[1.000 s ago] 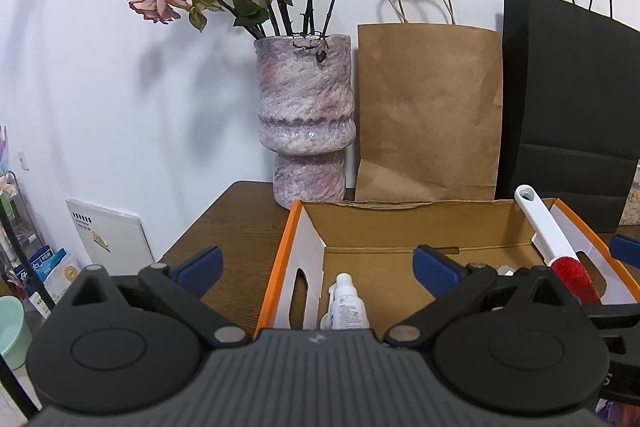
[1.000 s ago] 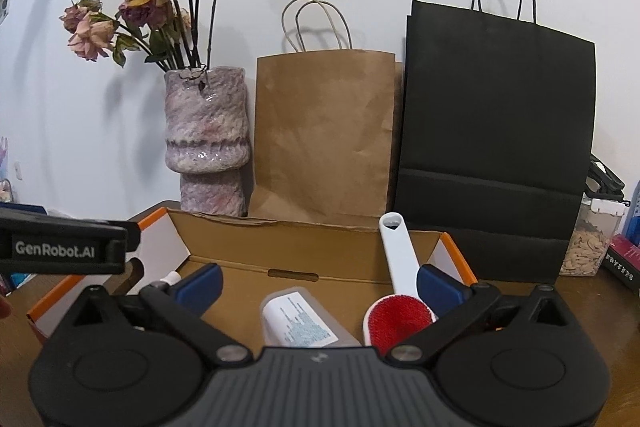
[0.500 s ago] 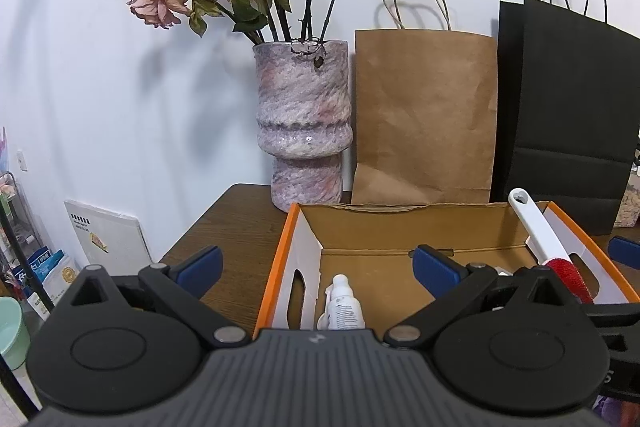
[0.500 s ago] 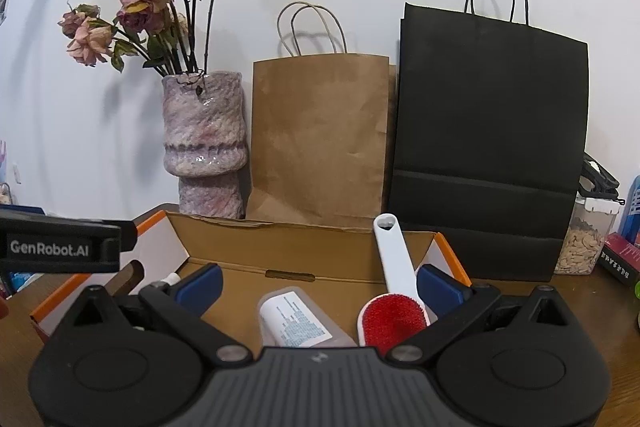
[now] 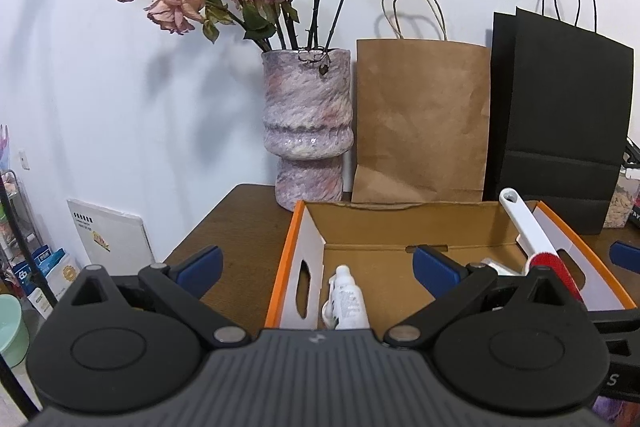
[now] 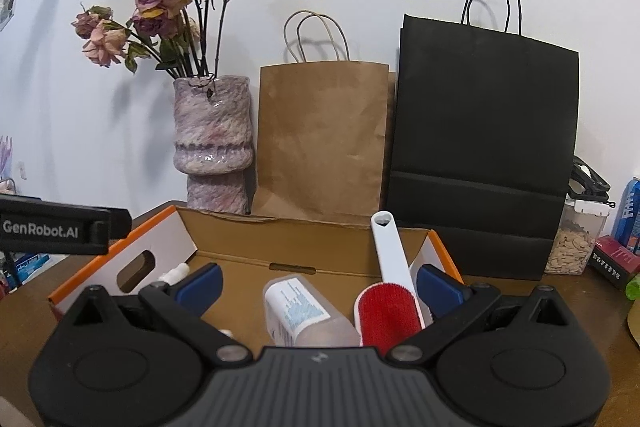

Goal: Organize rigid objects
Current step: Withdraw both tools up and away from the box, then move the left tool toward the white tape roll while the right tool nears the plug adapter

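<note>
An open cardboard box with orange edges (image 5: 294, 239) (image 6: 438, 243) sits on the brown table. Inside lie a small white bottle (image 5: 348, 301) (image 6: 174, 273), a clear bottle with a blue-printed label (image 6: 298, 313), and a white-handled lint brush with a red head (image 6: 390, 291) (image 5: 532, 241) leaning on the right wall. My left gripper (image 5: 318, 269) is open and empty, above the box's left front. My right gripper (image 6: 318, 283) is open and empty, above the box's front, over the clear bottle and brush.
A marbled vase with dried roses (image 5: 306, 127), a brown paper bag (image 6: 320, 143) and a black paper bag (image 6: 484, 147) stand behind the box against the wall. A jar of seeds (image 6: 576, 243), a small dark box and a can stand at the right.
Both grippers have risen and drawn back slightly; the box and bags sit lower in both views. Nothing was taken hold of or let go.
</note>
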Demonstrator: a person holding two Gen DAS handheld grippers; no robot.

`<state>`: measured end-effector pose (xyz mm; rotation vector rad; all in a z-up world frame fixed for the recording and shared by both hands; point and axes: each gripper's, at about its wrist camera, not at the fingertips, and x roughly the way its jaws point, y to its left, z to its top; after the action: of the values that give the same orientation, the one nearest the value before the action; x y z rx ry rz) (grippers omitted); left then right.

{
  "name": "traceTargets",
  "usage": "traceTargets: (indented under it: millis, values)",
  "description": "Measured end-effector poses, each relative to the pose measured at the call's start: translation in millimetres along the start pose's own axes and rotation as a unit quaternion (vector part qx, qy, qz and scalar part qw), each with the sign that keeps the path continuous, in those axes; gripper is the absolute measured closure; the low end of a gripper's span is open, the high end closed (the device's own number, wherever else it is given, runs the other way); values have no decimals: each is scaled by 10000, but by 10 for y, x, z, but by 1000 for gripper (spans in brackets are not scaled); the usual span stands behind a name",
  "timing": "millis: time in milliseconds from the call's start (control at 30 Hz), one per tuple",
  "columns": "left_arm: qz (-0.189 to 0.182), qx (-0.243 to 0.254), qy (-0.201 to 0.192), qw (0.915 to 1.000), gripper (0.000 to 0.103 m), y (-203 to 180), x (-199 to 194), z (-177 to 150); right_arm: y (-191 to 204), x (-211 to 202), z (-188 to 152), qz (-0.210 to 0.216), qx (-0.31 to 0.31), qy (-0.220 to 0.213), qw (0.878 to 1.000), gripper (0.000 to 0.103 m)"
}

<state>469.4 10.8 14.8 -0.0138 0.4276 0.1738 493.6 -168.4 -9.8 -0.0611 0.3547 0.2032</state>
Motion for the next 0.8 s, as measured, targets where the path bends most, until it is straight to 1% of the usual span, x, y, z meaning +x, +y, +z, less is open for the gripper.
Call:
traceTargets:
  millis: [167, 333, 800]
  values:
    - [31, 13, 98, 9999, 0, 45, -100, -85, 7, -145, -83, -6, 9, 30, 10000, 0]
    - [38, 13, 105, 9999, 0, 93, -263, -170, 30, -307, -160, 11, 14, 56, 10000, 0]
    - [-39, 122, 221, 9997, 0, 232, -692, -464, 142, -818, -375, 54, -43, 188, 9998, 0]
